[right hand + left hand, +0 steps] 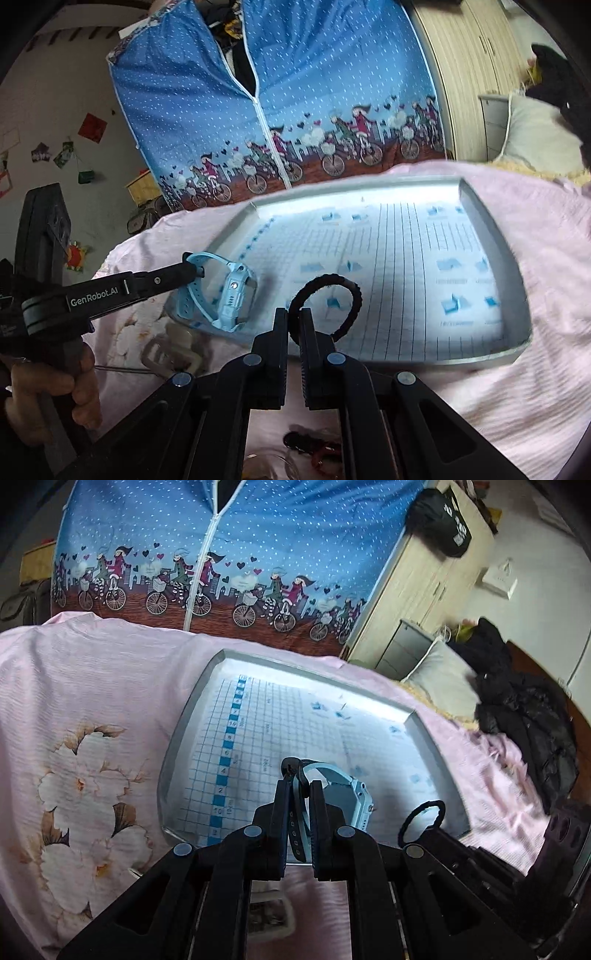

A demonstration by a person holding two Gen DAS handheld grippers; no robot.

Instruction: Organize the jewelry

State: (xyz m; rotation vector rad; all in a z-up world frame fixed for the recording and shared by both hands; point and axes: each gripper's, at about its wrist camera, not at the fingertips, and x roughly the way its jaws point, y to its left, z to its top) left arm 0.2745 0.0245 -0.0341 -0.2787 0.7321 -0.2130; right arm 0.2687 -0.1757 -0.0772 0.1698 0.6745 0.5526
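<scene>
My left gripper (300, 790) is pinched nearly closed on the strap of a light-blue plastic wristwatch (341, 797); its chunky case hangs just right of my fingers, above the tray's near edge. From the right wrist view I see that same left gripper (192, 271) reaching in from the side, the watch (225, 295) dangling at the tray's near left corner, a hand (55, 387) wrapped round the handle below.

My right gripper (294, 317) is almost shut too, clamping a black braided cord bracelet (328, 299) by its lower arc, the loop standing up over the near edge. In the left view that bracelet (423, 821) shows near the tray's near right corner.

Under both sits a shallow grey tray with a blue grid-printed floor (207, 686), resting on a pink flowered bedsheet (92, 701). The raised rim runs all round; the far half of the tray's floor lies open. Beyond the far edge stands a blue zippered fabric wardrobe printed with cyclists (314, 110). Dark red-and-black beads (314, 448) lie on the sheet below my right fingers, blurred.
</scene>
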